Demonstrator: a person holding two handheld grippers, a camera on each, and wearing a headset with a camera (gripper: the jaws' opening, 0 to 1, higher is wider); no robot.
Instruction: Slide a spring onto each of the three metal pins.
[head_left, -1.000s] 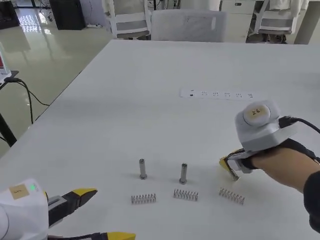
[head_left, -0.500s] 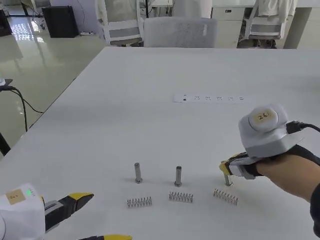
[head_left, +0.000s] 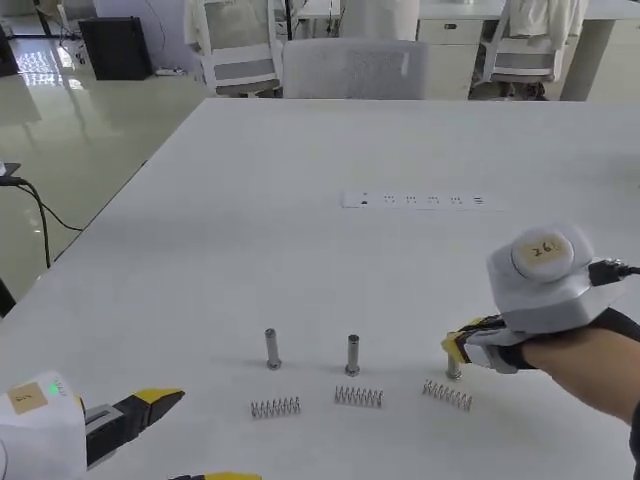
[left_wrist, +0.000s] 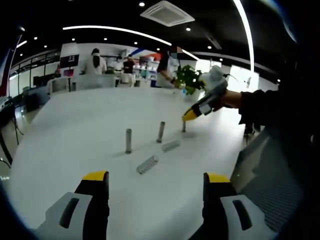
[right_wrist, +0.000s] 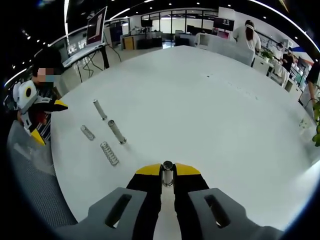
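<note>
Pin three (right_wrist: 167, 169) stands upright on the counter (head_left: 300, 250), clamped between the right gripper (head_left: 458, 348) fingers (right_wrist: 146, 170). Two other pins (head_left: 272, 348) stand upright too, springs (head_left: 358, 397) lying flat before them. Left gripper (left_wrist: 155, 182) fingers (left_wrist: 95, 179) are apart.

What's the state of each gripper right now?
Left gripper: open, holding nothing.
Right gripper: closed on the rightmost metal pin.
</note>
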